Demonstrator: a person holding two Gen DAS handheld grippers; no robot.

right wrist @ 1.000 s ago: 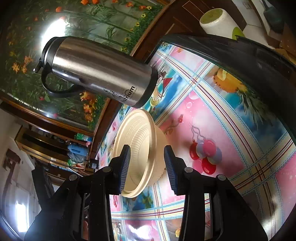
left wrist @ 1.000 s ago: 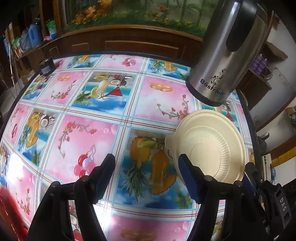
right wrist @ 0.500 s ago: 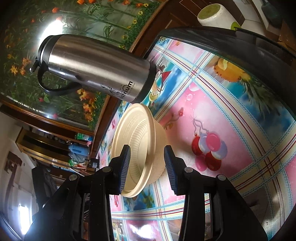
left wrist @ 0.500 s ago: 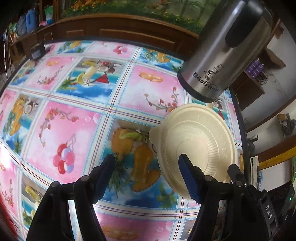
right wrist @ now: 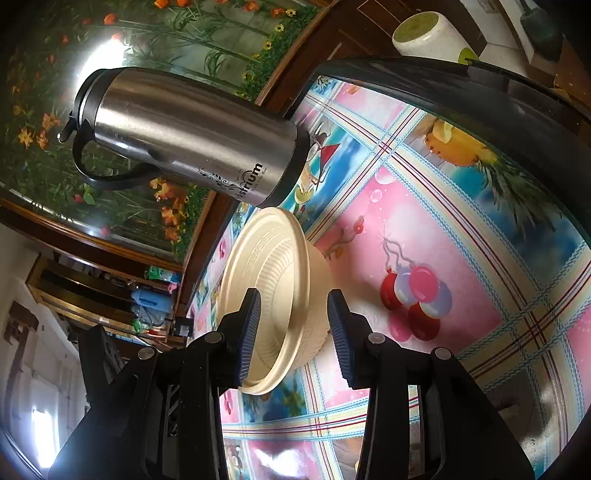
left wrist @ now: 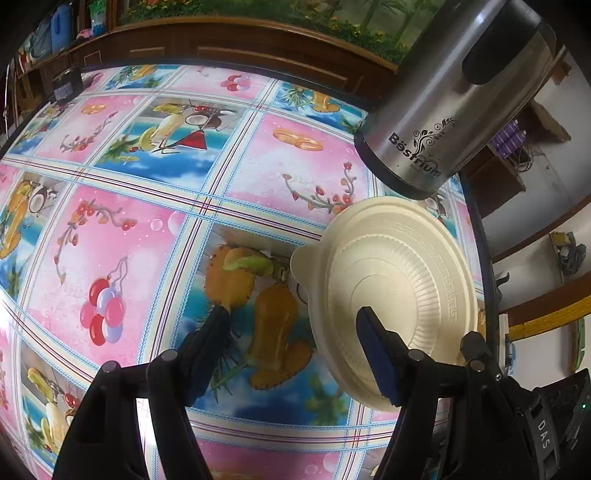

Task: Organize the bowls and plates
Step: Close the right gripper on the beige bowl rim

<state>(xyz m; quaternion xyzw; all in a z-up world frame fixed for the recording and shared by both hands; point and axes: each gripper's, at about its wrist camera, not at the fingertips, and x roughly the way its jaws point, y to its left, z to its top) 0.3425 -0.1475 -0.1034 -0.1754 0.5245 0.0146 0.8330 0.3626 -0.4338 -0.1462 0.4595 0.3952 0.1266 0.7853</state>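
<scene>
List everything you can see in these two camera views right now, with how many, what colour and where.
plate: one, cream, on top of the bowl near the table edge, in front of the flask
bowl: one, cream, on the tablecloth under the plate
flask: one, steel with black base, lid and handle, standing behind the plate
tablecloth: one, pink and blue fruit-print squares, covering the table
white container: one, white with greenish top, beyond the table's far edge
blue jug: one, blue, on the wooden shelf at the back
wooden cabinet: one, brown, behind the table
left gripper: one, black, open, one finger over the plate
right gripper: one, black with blue pads, open, straddling the plate rim
</scene>
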